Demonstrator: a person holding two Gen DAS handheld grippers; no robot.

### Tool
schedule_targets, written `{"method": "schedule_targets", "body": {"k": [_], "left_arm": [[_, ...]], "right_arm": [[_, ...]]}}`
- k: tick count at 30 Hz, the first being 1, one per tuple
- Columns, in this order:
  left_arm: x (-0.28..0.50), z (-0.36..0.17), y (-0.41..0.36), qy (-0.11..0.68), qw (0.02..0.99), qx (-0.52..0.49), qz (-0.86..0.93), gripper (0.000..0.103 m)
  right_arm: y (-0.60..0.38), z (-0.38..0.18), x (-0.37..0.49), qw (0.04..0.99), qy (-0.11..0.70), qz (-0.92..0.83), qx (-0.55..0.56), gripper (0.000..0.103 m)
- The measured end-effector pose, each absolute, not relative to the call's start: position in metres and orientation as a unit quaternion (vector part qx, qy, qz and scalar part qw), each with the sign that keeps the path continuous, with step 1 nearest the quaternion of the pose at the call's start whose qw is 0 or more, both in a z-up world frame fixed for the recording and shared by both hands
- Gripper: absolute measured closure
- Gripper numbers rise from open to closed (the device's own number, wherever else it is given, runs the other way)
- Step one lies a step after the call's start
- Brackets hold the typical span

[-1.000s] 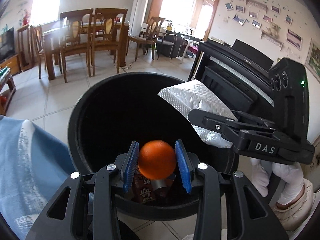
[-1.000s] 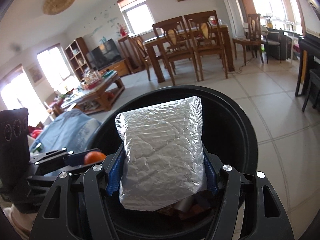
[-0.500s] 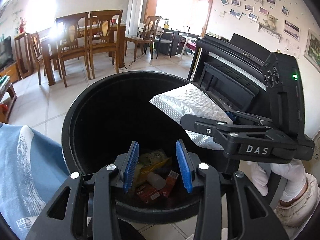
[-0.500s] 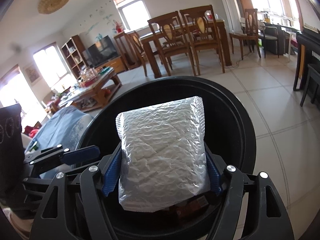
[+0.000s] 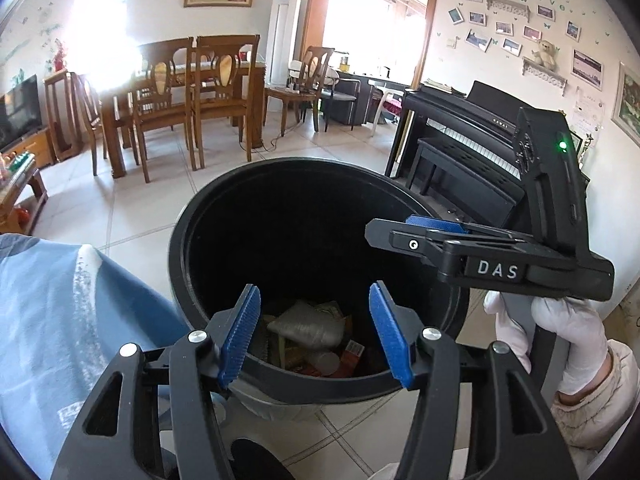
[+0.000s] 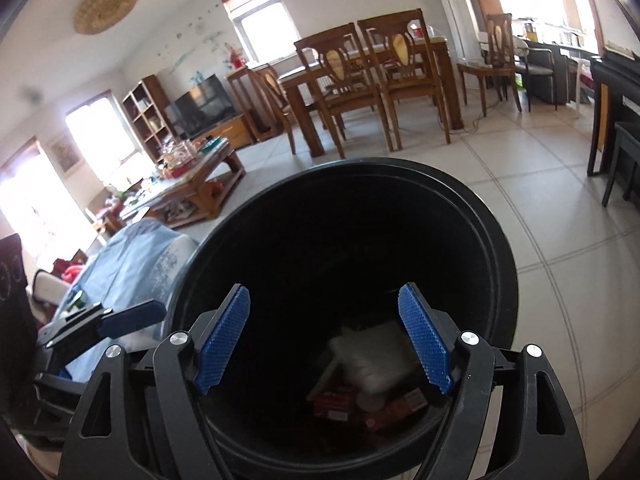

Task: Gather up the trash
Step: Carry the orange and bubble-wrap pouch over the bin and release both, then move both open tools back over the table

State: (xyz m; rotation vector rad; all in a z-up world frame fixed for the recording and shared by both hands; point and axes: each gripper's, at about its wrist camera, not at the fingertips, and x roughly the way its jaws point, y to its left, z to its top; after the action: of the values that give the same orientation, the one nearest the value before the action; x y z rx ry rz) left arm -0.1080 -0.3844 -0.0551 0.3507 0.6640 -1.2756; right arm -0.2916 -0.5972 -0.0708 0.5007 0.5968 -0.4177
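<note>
A round black trash bin (image 5: 188, 236) (image 6: 496, 256) stands on the tiled floor under both grippers. The silver bubble mailer (image 5: 308, 326) (image 6: 372, 358) lies at its bottom on several red and yellow wrappers (image 6: 336, 400). My left gripper (image 5: 314, 330) hangs over the near rim; its jaws are opening, with nothing between the blue pads. My right gripper (image 6: 324, 336) (image 5: 432, 226) also hangs over the bin, jaws opening and empty. A white-gloved hand (image 5: 560, 336) holds it. The orange is hidden.
A blue cloth (image 5: 60, 312) (image 6: 136, 256) lies left of the bin. A black piano (image 5: 460, 152) stands right of it. Wooden dining chairs and a table (image 5: 192, 92) stand further back, and a cluttered coffee table (image 6: 188, 184) is at the left.
The orange dropped from my left gripper, whose jaws then spread wider. The silver mailer fell from my right gripper into the bin.
</note>
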Motion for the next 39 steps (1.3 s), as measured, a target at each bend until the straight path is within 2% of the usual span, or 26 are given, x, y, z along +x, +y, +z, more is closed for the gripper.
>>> {"method": "schedule_targets", "body": {"k": [3,13,26,31,39], "left_arm": [[-0.108,-0.05,-0.373,0.291,0.753,0.159,-0.569,0.023],[-0.083,-0.042,-0.301,0.293,0.796,0.115,-0.517,0.022],[-0.02,-0.037,-0.158,0.314,0.868,0.034,-0.382,0.022],[0.017,-0.042,-0.098,0.346,0.882,0.007,-0.319,0.022],[0.067,-0.057,-0.078,0.412,0.862,0.055,-0.289,0.022]], "right_arm": [[-0.588,-0.066,-0.285,0.907,0.289,-0.19,0.24,0.026],[-0.531,-0.046,-0.239,0.924,0.303,-0.117,0.201,0.024],[-0.413,-0.033,-0.146,0.933,0.336,0.017,0.125,0.024],[-0.369,-0.03,-0.104,0.93,0.351,0.067,0.089,0.024],[-0.289,-0.018,-0.012,0.912,0.379,0.158,-0.008,0.024]]}}
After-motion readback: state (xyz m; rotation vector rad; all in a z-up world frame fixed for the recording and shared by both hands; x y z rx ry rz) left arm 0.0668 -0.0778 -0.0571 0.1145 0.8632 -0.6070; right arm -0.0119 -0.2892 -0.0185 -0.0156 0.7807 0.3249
